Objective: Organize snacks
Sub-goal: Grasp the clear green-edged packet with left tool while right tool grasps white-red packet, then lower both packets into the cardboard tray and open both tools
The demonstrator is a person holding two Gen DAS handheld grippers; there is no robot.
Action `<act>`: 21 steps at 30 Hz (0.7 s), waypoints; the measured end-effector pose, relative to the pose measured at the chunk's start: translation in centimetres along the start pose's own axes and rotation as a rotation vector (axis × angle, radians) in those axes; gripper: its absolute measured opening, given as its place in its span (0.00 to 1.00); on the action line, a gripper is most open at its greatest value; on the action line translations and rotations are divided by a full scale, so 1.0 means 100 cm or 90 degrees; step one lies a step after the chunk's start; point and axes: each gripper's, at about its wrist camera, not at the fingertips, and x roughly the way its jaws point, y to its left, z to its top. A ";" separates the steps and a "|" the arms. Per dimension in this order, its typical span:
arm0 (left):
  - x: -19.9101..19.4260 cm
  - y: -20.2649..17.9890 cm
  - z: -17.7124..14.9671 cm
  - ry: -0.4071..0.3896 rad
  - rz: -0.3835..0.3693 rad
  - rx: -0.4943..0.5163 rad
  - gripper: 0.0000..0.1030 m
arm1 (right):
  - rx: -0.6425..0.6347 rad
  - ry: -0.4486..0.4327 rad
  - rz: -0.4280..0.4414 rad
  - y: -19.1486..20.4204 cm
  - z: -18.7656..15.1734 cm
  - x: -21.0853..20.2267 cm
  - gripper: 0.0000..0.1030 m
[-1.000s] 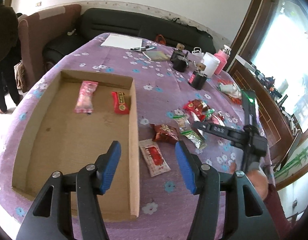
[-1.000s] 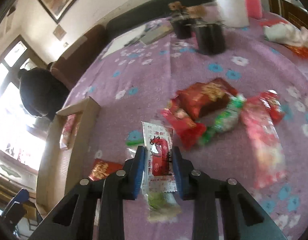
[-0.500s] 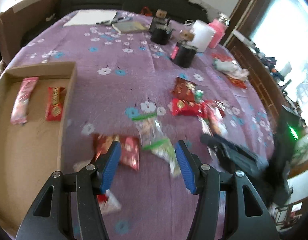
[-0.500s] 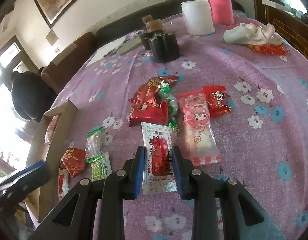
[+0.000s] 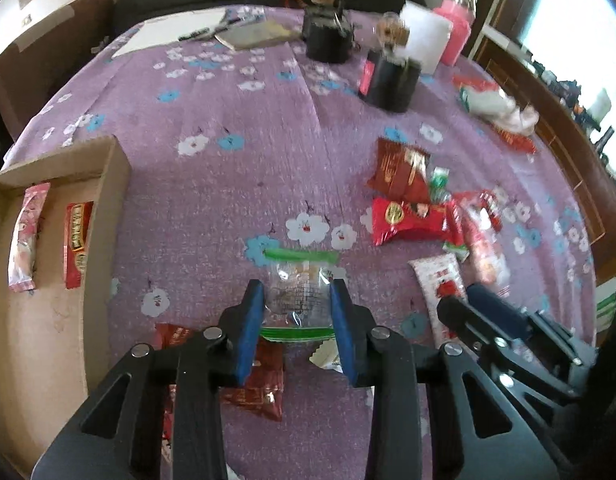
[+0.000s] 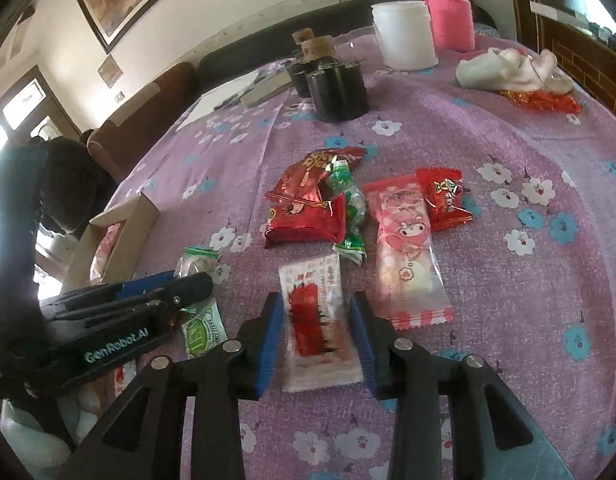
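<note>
The left gripper (image 5: 297,312) sits low in the centre of the left wrist view, its two blue pads on either side of a clear packet with green ends (image 5: 296,294) lying on the purple flowered tablecloth (image 5: 235,184). The pads appear to meet the packet's edges, but whether they are pressing on it cannot be told. In the right wrist view the right gripper (image 6: 316,334) is parted around a white packet with a red print (image 6: 318,322); a sliver of cloth shows between each pad and the packet, so it is released, not clenched.

At the left edge of the left wrist view a cardboard box (image 5: 107,184) holds two snacks: one pink-and-white bar (image 5: 25,236) and one red bar (image 5: 77,244), side by side. Directly under the left gripper lies one red foil packet (image 5: 259,384).

In the middle of the right wrist view five loose snacks cluster above the white packet: one dark red bag (image 6: 312,176), one red pillow packet (image 6: 305,220) touching it below, one green-and-clear sweet (image 6: 350,216) against both, one long pink cartoon bar (image 6: 406,248) to the right, and one small red packet (image 6: 444,198) beside its upper end.

At the top of that view stand two black pots (image 6: 336,88), one white tub (image 6: 404,40) and one pink-sleeved bottle (image 6: 448,20)
</note>
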 end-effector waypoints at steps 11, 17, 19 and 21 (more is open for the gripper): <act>-0.092 0.045 -0.019 -0.110 -0.061 -0.043 0.28 | 0.015 -0.028 0.046 0.000 -0.002 -0.010 0.19; -0.132 0.126 -0.042 -0.139 0.000 -0.107 0.28 | 0.015 -0.072 0.066 0.006 0.000 -0.028 0.19; -0.132 0.151 -0.045 -0.130 0.021 -0.128 0.28 | 0.021 -0.072 0.079 0.011 0.003 -0.035 0.19; -0.128 0.174 -0.046 -0.119 0.036 -0.148 0.28 | 0.018 -0.069 0.088 0.020 0.005 -0.041 0.19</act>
